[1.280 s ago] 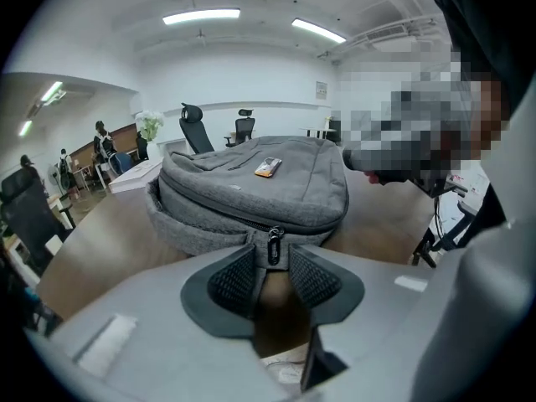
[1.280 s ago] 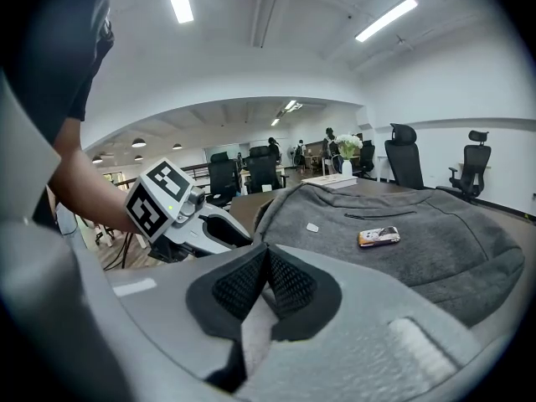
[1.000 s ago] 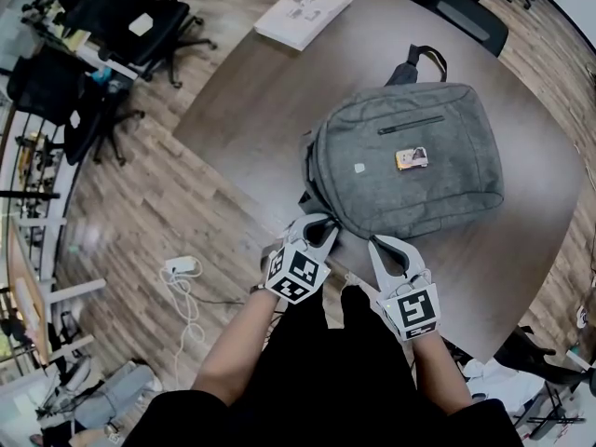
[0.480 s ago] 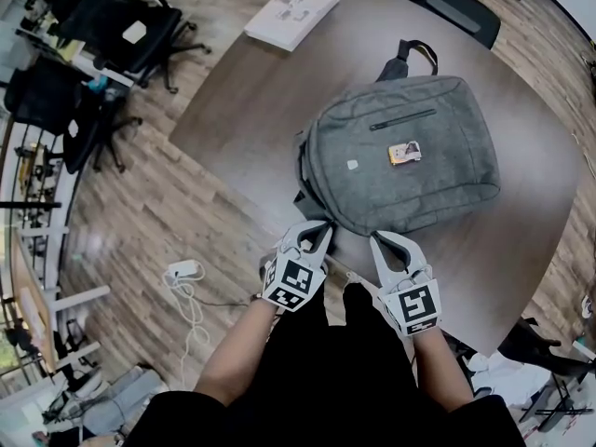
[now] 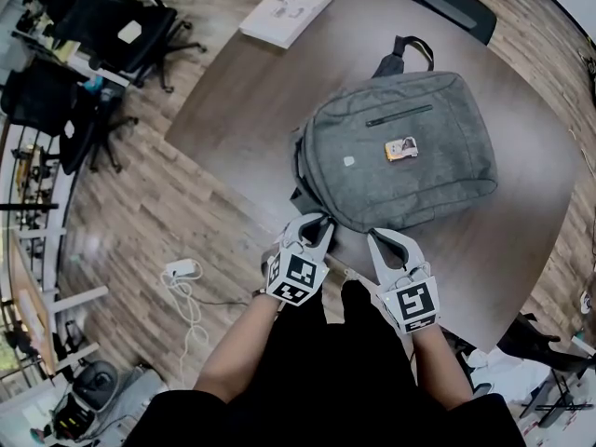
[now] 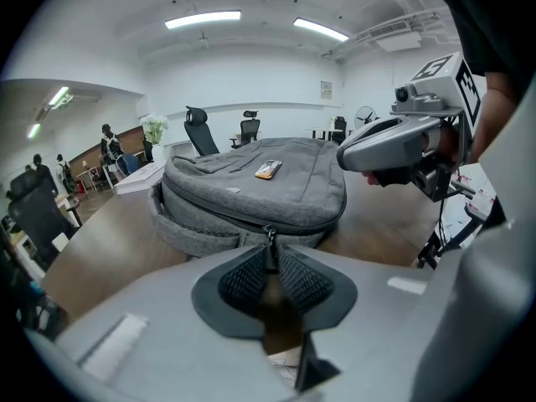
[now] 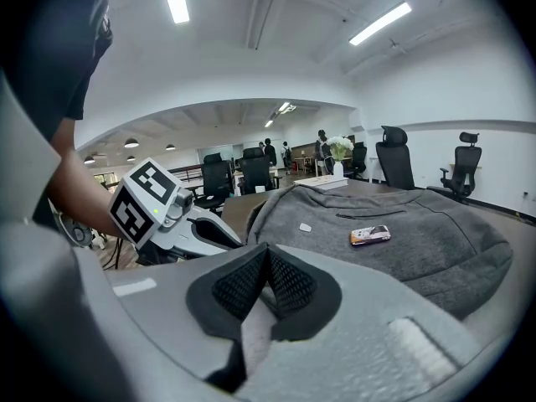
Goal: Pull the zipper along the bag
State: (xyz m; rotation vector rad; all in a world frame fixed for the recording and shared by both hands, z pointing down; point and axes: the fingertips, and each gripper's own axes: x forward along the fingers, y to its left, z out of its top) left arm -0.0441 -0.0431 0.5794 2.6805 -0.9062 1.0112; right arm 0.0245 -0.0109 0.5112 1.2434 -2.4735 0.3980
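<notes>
Gray backpack (image 5: pixel 400 156) lies flat on the round table (image 5: pixel 237 91). Left gripper (image 5: pixel 321 223) jaws have just been opening and are slightly apart, with the zipper pull (image 6: pixel 270 241) between the tips. Right gripper (image 5: pixel 373 237) jaws closed at the backpack's near edge.

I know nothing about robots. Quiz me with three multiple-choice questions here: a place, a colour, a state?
1. Where does the small card lie?
A) on the floor
B) on the backpack
C) on the white book

2. What colour is the backpack?
A) red
B) blue
C) grey

3. How do the right gripper's jaws stand?
A) together
B) wide apart
C) clamped on the card

Answers:
1 B, it rests on the backpack's top face.
2 C, its fabric is grey all over.
3 A, its pads meet in the right gripper view.
</notes>
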